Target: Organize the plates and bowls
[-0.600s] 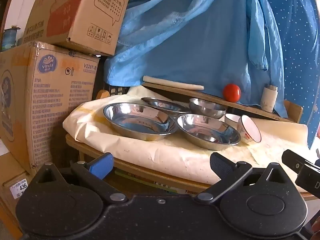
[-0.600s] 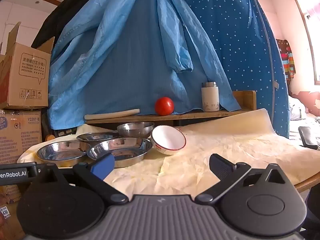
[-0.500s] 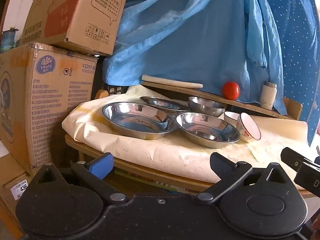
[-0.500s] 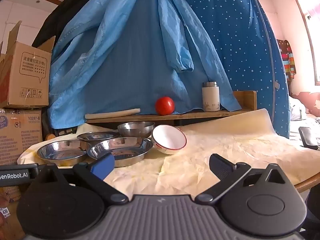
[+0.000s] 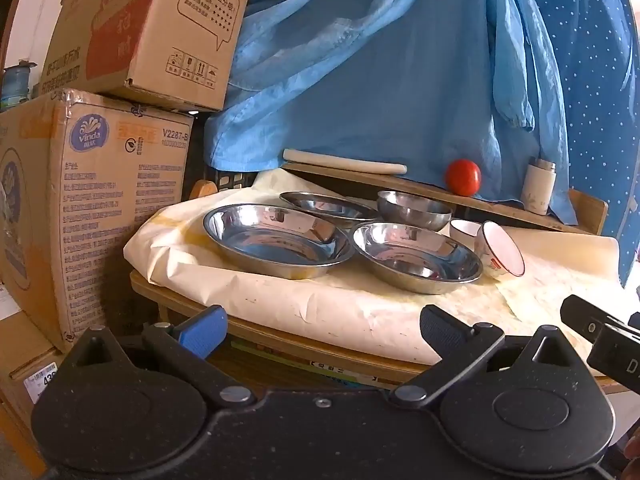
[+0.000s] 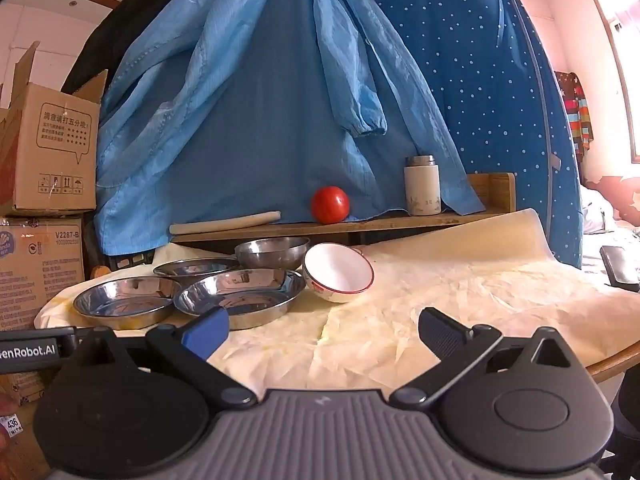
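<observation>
The right half of the paper-covered table lies bare, giving open room to reach in from the front. The left half is crowded: three steel plates sit edge to edge, with a steel bowl behind them and a tipped white bowl leaning beside the nearest plate. A low wooden shelf and hanging blue cloth close off the back. Stacked cardboard boxes wall the left side. A dark phone-like object lies at the far right edge.

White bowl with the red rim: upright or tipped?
Tipped. The white bowl lies on its side against the steel plate, mouth facing the right wrist camera.
</observation>
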### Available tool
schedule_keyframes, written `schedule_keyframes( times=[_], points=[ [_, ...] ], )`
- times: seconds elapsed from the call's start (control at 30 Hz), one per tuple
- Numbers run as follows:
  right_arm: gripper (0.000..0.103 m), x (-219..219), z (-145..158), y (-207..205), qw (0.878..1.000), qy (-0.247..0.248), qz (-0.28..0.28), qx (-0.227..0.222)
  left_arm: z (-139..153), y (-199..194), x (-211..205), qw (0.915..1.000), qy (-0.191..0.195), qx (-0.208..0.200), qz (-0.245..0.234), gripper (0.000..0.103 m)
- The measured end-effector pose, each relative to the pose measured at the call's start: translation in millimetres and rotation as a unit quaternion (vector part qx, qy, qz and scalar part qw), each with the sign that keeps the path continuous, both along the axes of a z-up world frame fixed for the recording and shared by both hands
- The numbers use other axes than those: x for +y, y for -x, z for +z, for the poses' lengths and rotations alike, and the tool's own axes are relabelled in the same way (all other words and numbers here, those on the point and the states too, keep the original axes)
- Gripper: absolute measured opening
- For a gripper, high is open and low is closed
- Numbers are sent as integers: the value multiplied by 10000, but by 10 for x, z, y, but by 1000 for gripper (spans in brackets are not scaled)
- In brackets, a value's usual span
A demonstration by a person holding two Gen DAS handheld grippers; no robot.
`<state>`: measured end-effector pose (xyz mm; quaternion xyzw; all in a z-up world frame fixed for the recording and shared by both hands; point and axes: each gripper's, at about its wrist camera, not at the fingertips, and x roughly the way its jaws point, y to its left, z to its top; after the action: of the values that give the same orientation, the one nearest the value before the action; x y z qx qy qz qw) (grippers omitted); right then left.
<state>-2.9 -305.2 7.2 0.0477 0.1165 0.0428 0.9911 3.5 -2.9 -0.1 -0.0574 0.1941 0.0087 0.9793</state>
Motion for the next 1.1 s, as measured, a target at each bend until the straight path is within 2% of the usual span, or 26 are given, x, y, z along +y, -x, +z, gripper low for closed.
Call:
schedule_keyframes(
  times=[1.1],
  points=[
    [103,-21,-21,-20,10000,-20,-24,55,-5,-18,-20,10000,-35,3,-24,102]
  ],
)
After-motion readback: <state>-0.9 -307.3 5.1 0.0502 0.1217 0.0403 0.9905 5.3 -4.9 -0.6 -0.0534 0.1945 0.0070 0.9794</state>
